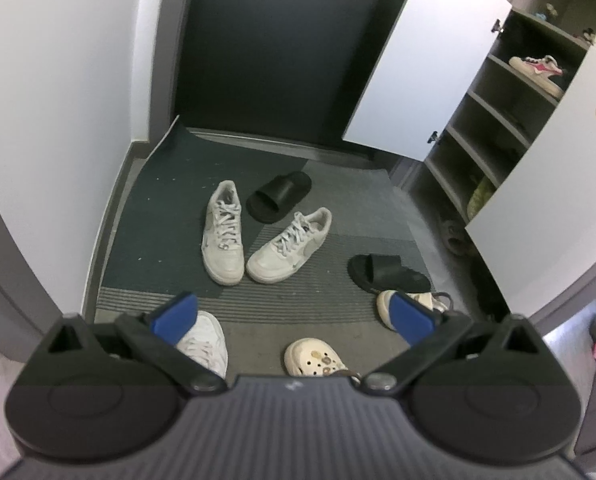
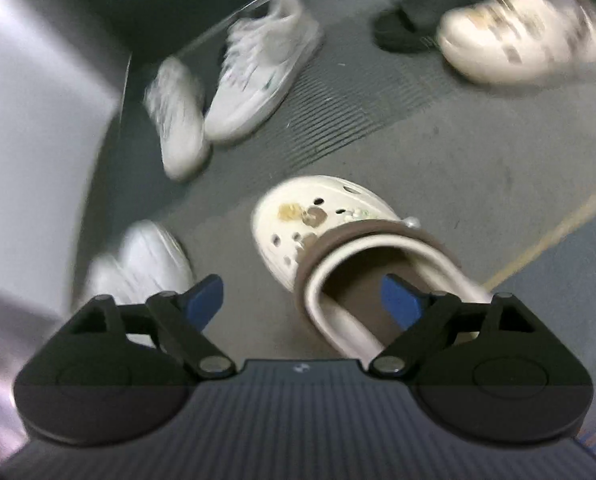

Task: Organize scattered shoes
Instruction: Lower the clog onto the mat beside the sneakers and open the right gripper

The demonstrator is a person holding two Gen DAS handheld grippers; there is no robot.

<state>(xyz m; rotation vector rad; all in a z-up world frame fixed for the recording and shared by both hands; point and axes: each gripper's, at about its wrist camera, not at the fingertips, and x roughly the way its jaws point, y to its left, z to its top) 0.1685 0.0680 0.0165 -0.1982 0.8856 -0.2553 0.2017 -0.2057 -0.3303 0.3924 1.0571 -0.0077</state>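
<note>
Nowhere readable writing; cream clog [image 2: 322,224] between wide-spread right claw [image 2: 303,300] fingers.

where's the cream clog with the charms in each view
Left wrist: the cream clog sits bottom centre, mostly hidden behind the tongs' body.
Right wrist: it lies centre, toe up-left, its heel opening reaching down to the open right tongs.
Shared landmark: the pair of white laced sneakers, beyond the clog in both.

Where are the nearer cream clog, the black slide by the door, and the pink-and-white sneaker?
nearer cream clog [image 2: 298,220]: right wrist view, on its perforated toe.
black slide [image 1: 279,196]: left wrist view, on its strap.
pink-and-white sneaker [image 1: 538,70]: left wrist view, on its side, cabinet shelf.
</note>
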